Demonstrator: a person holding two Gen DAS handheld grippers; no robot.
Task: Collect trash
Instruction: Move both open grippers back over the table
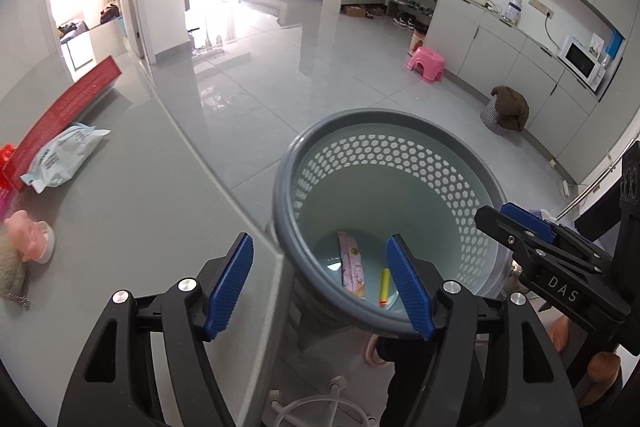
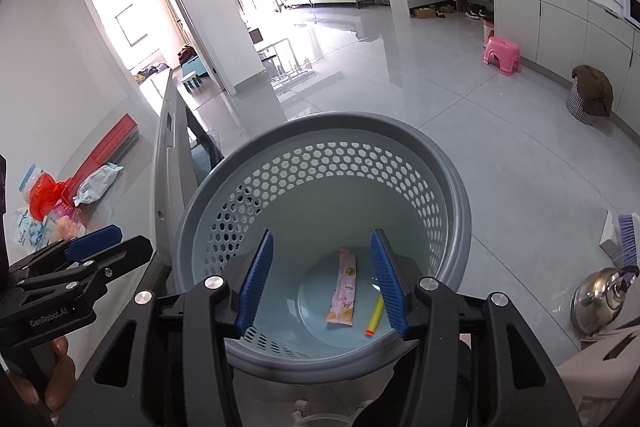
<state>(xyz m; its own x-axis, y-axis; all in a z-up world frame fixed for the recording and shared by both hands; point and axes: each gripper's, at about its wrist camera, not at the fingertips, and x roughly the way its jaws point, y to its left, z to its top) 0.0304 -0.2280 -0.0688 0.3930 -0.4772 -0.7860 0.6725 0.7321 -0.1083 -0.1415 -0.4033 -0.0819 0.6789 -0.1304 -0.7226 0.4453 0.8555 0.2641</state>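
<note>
Both tongs hang spread and empty over the wastebasket [image 2: 320, 131]: the right gripper [image 2: 320, 285] above its middle, the left gripper [image 1: 320, 283] over its near-left rim. Below them, on the basket floor, a pink snack wrapper [image 2: 343, 287] lies just beside a yellow foam dart [image 2: 375, 315]. Left of the left tongs, a wet-wipes pack [image 1: 60, 157] rests against a red box [image 1: 66, 111] on the grey table [image 1: 140, 227].

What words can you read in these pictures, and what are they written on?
"DAS": on the right gripper, seen from the left wrist view.
"GenRobot.AI": on the left gripper, seen from the right wrist view.
Print on the pink wrapper, white packet and red box: too blurred to read.
</note>
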